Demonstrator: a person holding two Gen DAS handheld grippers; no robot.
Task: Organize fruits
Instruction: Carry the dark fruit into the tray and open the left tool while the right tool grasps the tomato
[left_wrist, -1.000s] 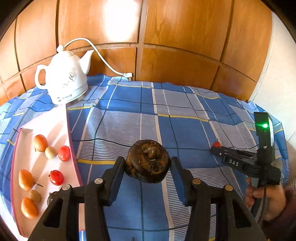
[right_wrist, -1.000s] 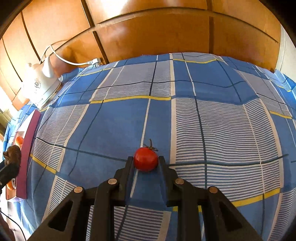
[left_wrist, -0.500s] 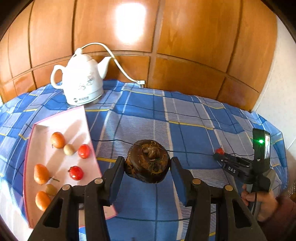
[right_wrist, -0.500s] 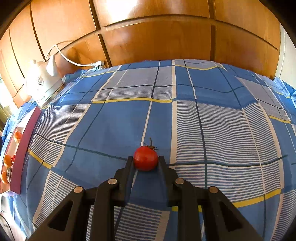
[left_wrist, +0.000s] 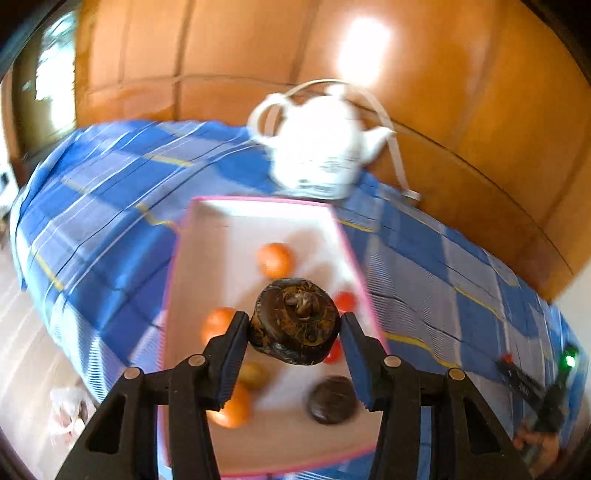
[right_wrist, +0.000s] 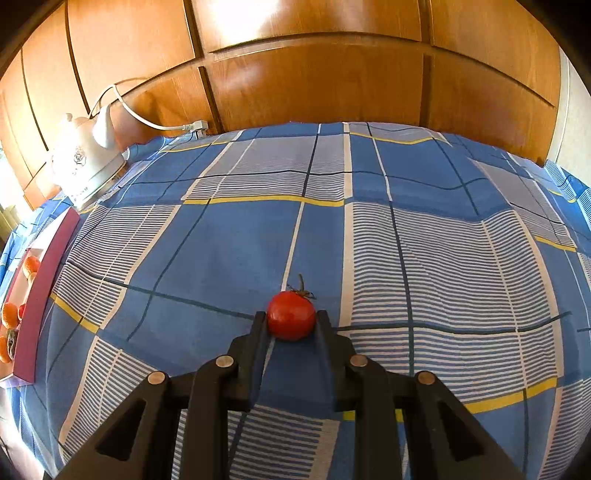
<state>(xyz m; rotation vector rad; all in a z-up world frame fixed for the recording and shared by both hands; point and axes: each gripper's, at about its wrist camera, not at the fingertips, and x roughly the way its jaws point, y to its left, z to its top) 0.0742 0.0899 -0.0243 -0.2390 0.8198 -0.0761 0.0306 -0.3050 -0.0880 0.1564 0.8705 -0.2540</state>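
My left gripper (left_wrist: 293, 325) is shut on a dark brown mangosteen (left_wrist: 294, 320) and holds it in the air above the pink-rimmed white tray (left_wrist: 221, 236). The tray holds several orange fruits (left_wrist: 275, 259), small red tomatoes (left_wrist: 345, 301), a tan fruit (left_wrist: 253, 374) and another dark mangosteen (left_wrist: 332, 400). My right gripper (right_wrist: 291, 323) is shut on a small red tomatoe (right_wrist: 291, 319) with a stem, low over the blue plaid cloth. The right gripper also shows at the far right of the left wrist view (left_wrist: 508, 363).
A white electric kettle (left_wrist: 317, 147) with a cord stands behind the tray, also in the right wrist view (right_wrist: 86, 162). The tray's edge (right_wrist: 37, 295) lies at the far left of the right wrist view. Wood panelling backs the table. The table's left edge drops to the floor.
My left gripper has swung left with the mangosteen, from above the cloth to above the tray. My right gripper has stayed shut on the tomato with little movement.
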